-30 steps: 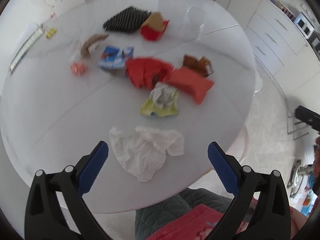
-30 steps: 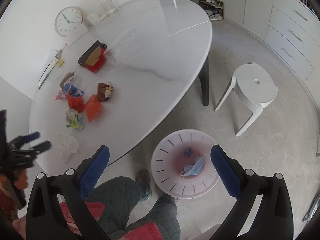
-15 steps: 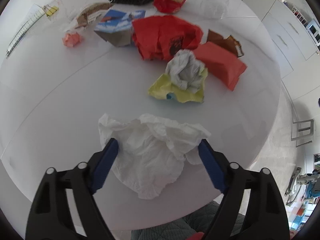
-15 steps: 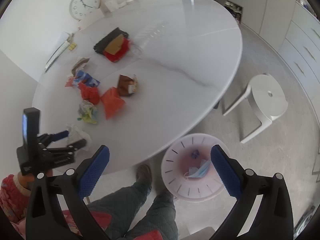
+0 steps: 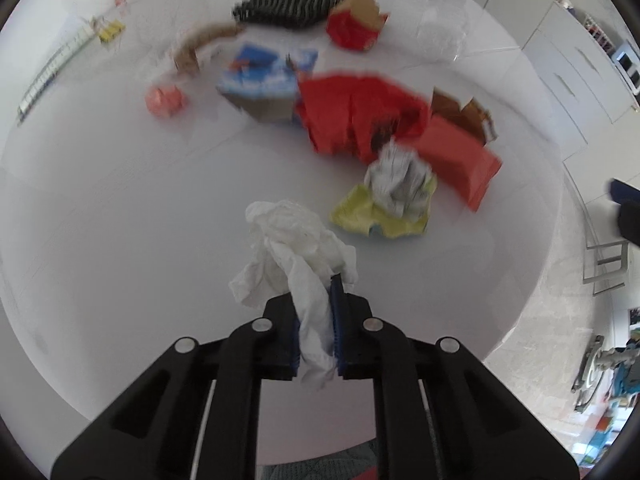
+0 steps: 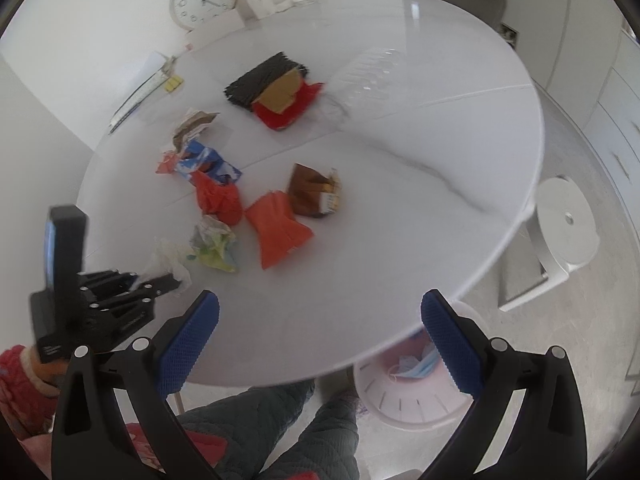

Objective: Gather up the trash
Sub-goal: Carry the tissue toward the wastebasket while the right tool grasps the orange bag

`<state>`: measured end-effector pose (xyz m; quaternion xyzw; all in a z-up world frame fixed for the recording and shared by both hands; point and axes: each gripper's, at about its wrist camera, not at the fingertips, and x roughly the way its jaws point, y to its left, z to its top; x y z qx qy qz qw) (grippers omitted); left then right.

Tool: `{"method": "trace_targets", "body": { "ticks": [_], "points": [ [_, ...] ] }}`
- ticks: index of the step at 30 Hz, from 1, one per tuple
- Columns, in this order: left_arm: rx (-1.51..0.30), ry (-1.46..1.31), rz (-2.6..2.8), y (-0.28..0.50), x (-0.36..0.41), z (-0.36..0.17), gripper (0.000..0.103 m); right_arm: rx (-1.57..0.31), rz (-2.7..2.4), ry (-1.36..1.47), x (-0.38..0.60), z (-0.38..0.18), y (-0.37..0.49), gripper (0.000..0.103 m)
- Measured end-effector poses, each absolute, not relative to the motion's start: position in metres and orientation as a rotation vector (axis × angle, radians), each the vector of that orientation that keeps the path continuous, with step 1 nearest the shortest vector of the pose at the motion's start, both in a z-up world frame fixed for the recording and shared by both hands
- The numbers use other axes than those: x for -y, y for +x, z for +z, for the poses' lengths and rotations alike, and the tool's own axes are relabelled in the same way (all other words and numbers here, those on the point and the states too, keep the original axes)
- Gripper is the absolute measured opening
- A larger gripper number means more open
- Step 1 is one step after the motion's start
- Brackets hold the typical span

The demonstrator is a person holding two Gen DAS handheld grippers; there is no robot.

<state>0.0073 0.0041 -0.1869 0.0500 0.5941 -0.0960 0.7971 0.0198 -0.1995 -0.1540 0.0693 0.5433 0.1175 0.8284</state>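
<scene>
My left gripper [image 5: 316, 320] is clenched on a crumpled white tissue [image 5: 296, 248], its blue pads pressed together with the paper bunched between them and spilling out ahead. The tissue sits near the counter's [image 5: 100, 240] near edge, in front of me; I cannot tell whether any of it touches the surface.

My right gripper [image 6: 320, 336] is released, its jaws spread wide, hanging over the near edge of the round white counter. Below that edge, on the floor, stands a pink waste bin [image 6: 404, 396] with a blue face mask [image 6: 420, 364] inside, partly hidden by the counter's rim.

More litter lies toward the counter's middle. Just beyond the tissue is a yellow wrapper [image 5: 380, 216] with a grey paper wad [image 5: 396, 180] on top. Behind these lie a red plastic bag [image 5: 352, 116] and an orange-red pouch [image 5: 460, 156], with a brown packet [image 5: 460, 112] at the pouch's far side. A blue carton [image 5: 264, 80] touches the red bag's left side, and a small pink ball of paper [image 5: 164, 100] lies apart, further left. Near the far edge sit a black ridged tray [image 5: 288, 4] and a red fries box [image 5: 356, 24], side by side. A white stool [image 6: 564, 228] stands on the floor beyond the counter's right edge.
</scene>
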Motion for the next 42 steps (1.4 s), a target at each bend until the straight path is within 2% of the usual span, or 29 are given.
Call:
{"method": "trace_targets", "body": {
  "ticks": [2, 6, 8, 16, 17, 19, 25, 31, 37, 42],
  "points": [
    [-1.255, 0.112, -0.217, 0.009, -0.005, -0.171, 0.012, -1.149, 0.278, 0.117, 0.187, -0.159, 0.029, 0.092],
    [-1.215, 0.136, -0.239, 0.013, -0.008, -0.136, 0.012, -1.16, 0.319, 0.027, 0.161, -0.175, 0.05, 0.071],
    [-1.202, 0.14, -0.25, 0.014, -0.011, -0.124, 0.012, -1.17, 0.325, -0.017, 0.149, -0.185, 0.062, 0.068],
    [-1.177, 0.184, -0.342, 0.026, -0.02, -0.099, 0.012, -1.223, 0.283, -0.1, 0.124, -0.22, 0.088, 0.068],
    [-1.176, 0.192, -0.35, 0.027, -0.02, -0.1, 0.012, -1.233, 0.274, -0.111, 0.123, -0.224, 0.089, 0.065],
    [-1.169, 0.215, -0.368, 0.03, -0.022, -0.099, 0.012, -1.251, 0.268, -0.12, 0.121, -0.229, 0.088, 0.052],
    [-1.157, 0.24, -0.407, 0.036, -0.023, -0.096, 0.012, -1.234, 0.24, -0.055, 0.125, -0.223, 0.082, 0.05],
    [-1.137, 0.261, -0.484, 0.028, -0.003, -0.086, 0.012, -1.165, 0.18, 0.122, 0.156, -0.179, 0.054, 0.05],
    [-1.132, 0.27, -0.641, 0.01, 0.052, -0.073, 0.012, -1.097, 0.015, 0.26, 0.214, -0.127, -0.009, 0.05],
    [-1.103, 0.305, -0.788, -0.014, 0.117, -0.061, 0.012, -1.07, -0.139, 0.349, 0.269, -0.106, -0.062, 0.05]
  ]
}}
